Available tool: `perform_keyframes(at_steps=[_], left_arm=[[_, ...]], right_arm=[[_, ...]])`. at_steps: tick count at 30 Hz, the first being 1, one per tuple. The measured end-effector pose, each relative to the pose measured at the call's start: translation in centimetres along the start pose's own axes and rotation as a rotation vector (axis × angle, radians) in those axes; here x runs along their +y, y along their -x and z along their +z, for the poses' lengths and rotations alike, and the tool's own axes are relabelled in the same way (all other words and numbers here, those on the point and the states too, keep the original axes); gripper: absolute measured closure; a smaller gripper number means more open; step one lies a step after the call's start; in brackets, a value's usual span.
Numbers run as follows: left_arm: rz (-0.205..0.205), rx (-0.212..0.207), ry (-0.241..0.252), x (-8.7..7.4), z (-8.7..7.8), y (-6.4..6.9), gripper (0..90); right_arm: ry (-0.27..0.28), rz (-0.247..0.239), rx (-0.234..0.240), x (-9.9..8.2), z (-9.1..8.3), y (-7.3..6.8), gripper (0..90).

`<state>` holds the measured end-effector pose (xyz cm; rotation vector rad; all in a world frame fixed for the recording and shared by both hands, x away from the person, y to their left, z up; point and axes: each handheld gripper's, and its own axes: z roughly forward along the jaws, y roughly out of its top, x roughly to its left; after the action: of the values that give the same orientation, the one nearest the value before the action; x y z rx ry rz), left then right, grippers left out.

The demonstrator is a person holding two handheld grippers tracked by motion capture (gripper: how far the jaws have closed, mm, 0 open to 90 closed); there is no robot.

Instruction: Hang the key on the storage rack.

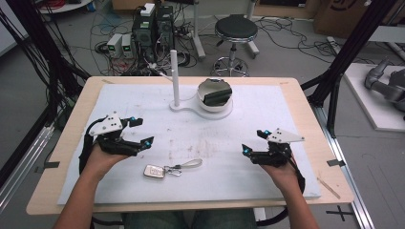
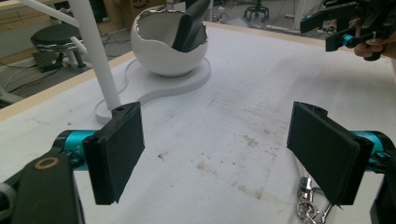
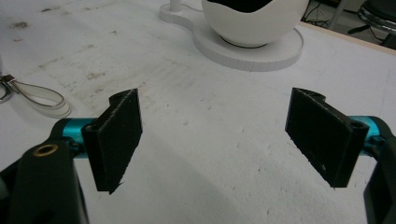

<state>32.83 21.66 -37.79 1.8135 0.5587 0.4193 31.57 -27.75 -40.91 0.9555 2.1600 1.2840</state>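
Left gripper: wide open, holding nothing. It hovers over the left side of the white mat, and its jaws touch nothing.
Right gripper: wide open too, with nothing between its jaws. It hovers over the right side of the mat.
Car key: lies flat on the mat near the front edge of the bench, closer to the left gripper.
Key strap: a white loop joined to the key by a metal clip.
White bowl: sits at the back on a white stand, well apart from both grippers, with a dark thing inside.
White pole: stands upright just beside the bowl.
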Motion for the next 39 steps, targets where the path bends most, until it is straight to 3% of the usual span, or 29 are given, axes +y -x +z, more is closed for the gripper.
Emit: perform_keyframes(at_steps=[3, 6, 12, 16, 19, 20, 22, 23, 24, 26, 32, 36, 37, 38, 39], left_arm=[[-0.004, -0.007, 0.003, 0.0, 0.2, 0.5, 18.8], [0.021, -0.012, -0.013, 0.3, 0.6, 1.0, 18.8], [0.029, -0.061, -0.057, -0.2, 2.1, 2.6, 18.9], [0.035, -0.12, -0.165, -1.4, 4.2, 4.1, 22.0], [0.035, -0.128, -0.19, -1.7, 5.2, 4.6, 22.0], [0.056, -0.143, -0.225, -2.0, 6.0, 5.2, 22.9], [0.07, -0.152, -0.246, -2.1, 6.4, 5.5, 24.8], [0.081, -0.165, -0.283, -2.5, 7.0, 5.8, 26.3], [0.081, -0.165, -0.283, -2.5, 7.0, 5.8, 28.7], [0.079, -0.173, -0.328, -3.0, 7.6, 5.8, 34.0], [0.087, -0.185, -0.381, -3.5, 8.6, 6.1, 48.3], [0.127, -0.202, -0.423, -3.7, 9.1, 6.5, 55.5], [0.132, -0.202, -0.423, -3.7, 9.2, 6.7, 65.0], [0.141, -0.203, -0.429, -3.7, 9.2, 6.7, 65.0], [0.155, -0.202, -0.44, -3.7, 9.3, 6.8, 75.2]], right_arm=[[0.001, -0.002, 0.001, 0.0, 0.0, 0.0, 19.0], [0.0, -0.007, 0.003, 0.0, 0.1, 0.0, 19.0], [-0.003, -0.013, 0.003, 0.1, 0.3, 0.0, 19.0], [0.006, -0.017, 0.008, 0.2, 0.1, -0.1, 19.0], [0.004, -0.017, 0.007, 0.2, 0.1, -0.2, 19.0], [0.002, -0.018, 0.012, 0.2, 0.2, -0.2, 19.0], [0.004, -0.024, 0.014, 0.2, 0.2, -0.3, 19.0], [0.002, -0.023, 0.013, 0.2, 0.2, -0.3, 19.0], [0.003, -0.022, 0.016, 0.2, 0.2, -0.3, 19.0], [0.004, -0.026, 0.014, 0.2, 0.2, -0.3, 19.0], [0.003, -0.02, 0.02, 0.2, 0.2, -0.4, 19.0], [0.003, -0.021, 0.019, 0.2, 0.2, -0.3, 19.0], [0.004, -0.02, 0.013, 0.1, 0.2, -0.3, 19.0], [0.004, -0.02, 0.013, 0.1, 0.2, -0.3, 19.0], [0.005, -0.022, 0.018, 0.1, 0.2, -0.3, 19.0]])
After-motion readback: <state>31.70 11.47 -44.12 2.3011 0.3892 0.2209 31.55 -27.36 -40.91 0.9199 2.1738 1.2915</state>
